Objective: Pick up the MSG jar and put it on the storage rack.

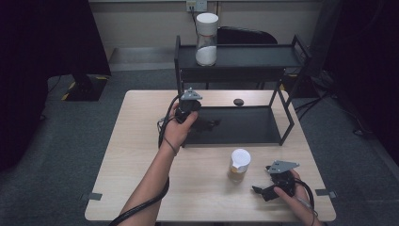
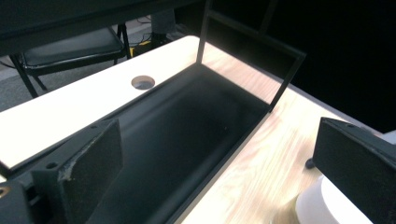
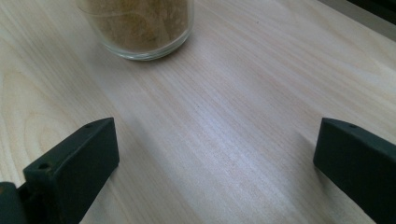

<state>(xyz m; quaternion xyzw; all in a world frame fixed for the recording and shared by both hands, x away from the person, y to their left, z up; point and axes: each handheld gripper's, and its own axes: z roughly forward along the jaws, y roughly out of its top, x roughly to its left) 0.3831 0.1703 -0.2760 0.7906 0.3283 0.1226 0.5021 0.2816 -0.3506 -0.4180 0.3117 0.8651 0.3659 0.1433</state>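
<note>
A glass jar (image 1: 239, 164) with a white lid and brown powder stands on the wooden table (image 1: 141, 160), in front of a black two-tier rack (image 1: 235, 127). A taller white-lidded jar (image 1: 206, 34) of white powder stands on the rack's top shelf. My left gripper (image 1: 204, 123) is open at the left end of the lower shelf (image 2: 187, 126), nothing between its jaws (image 2: 215, 177); the brown jar's white lid (image 2: 322, 205) peeks in at lower right. My right gripper (image 1: 262, 179) rests open near the front right, aimed at the jar's base (image 3: 140, 28), a short gap away (image 3: 215, 163).
A round cable hole (image 1: 238, 101) sits in the table behind the rack's lower shelf, seen also as a hole (image 2: 143, 82) from the left gripper. A black chair (image 1: 244, 35) stands behind the rack. Cables trail from both grippers along the forearms.
</note>
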